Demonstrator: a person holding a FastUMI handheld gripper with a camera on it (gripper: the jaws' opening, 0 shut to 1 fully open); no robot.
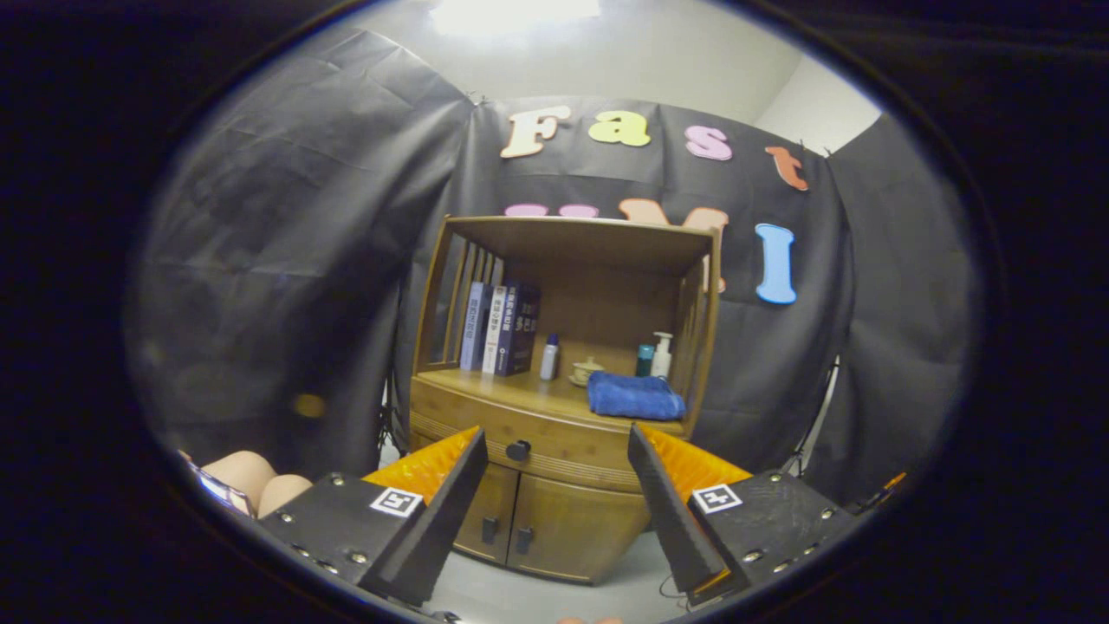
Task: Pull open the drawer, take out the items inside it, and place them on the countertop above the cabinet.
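A wooden cabinet (pixel 554 485) stands ahead of me against the booth wall. Its drawer (pixel 485 429) is closed, with a dark round knob (pixel 518 450) on the front. The countertop (pixel 520 387) lies above the drawer, under an open shelf frame. My gripper (pixel 554 438) is open, some way back from the cabinet, with the knob showing between the fingertips (pixel 475 442), nearer the left one. Nothing is held. The drawer's contents are hidden.
On the countertop stand several books (pixel 501 329) at the left, a small bottle (pixel 549 357), a small cup (pixel 586 371), a folded blue towel (pixel 635 396) and two bottles (pixel 656 355) at the back right. Two closed cabinet doors (pixel 554 524) sit below the drawer. A hand (pixel 251 481) shows beside the left finger.
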